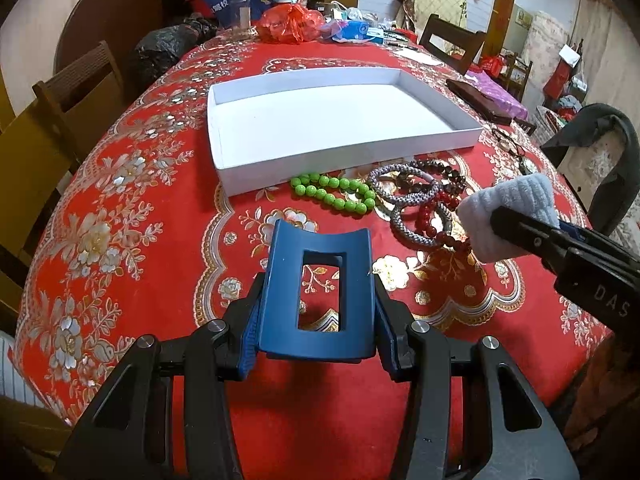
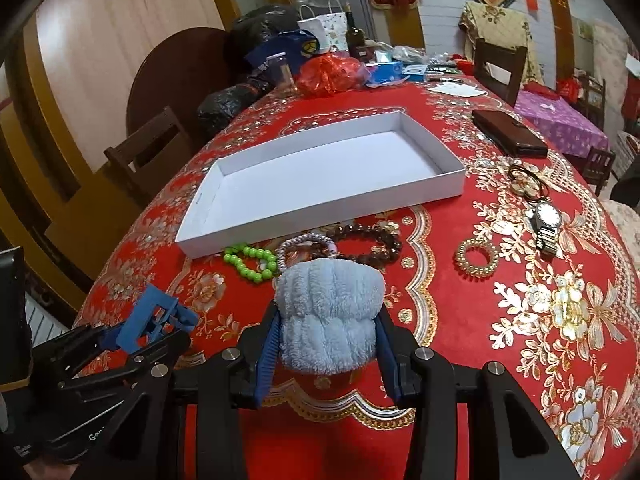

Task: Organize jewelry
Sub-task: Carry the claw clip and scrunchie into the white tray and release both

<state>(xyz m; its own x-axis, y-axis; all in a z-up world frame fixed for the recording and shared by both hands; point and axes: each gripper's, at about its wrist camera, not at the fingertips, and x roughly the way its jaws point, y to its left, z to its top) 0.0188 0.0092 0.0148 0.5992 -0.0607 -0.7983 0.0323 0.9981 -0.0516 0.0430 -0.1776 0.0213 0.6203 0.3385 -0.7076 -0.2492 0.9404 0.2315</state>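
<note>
My left gripper (image 1: pixel 318 344) is shut on a blue hair claw clip (image 1: pixel 318 296), held above the red tablecloth; the same clip (image 2: pixel 154 322) shows at the lower left of the right wrist view. My right gripper (image 2: pixel 328 354) is shut on a fluffy light-blue scrunchie (image 2: pixel 330 316), which also appears as a pale bundle (image 1: pixel 508 220) at the right. An empty white tray (image 1: pixel 256 168) (image 2: pixel 320 208) lies ahead of both. In front of it sit a green bead bracelet (image 1: pixel 332 194) (image 2: pixel 250 262), grey braided bands (image 1: pixel 404 188), red beads (image 1: pixel 430 216) and dark beads (image 2: pixel 368 244).
A gold spiral hair tie (image 2: pixel 476 258), a wristwatch (image 2: pixel 547 224) and thin dark hair ties (image 2: pixel 524 180) lie right of the tray. A dark wallet (image 2: pixel 510 132) sits farther back. Bags, a bottle (image 2: pixel 354 32) and clutter crowd the table's far end. Chairs (image 2: pixel 150 156) ring the table.
</note>
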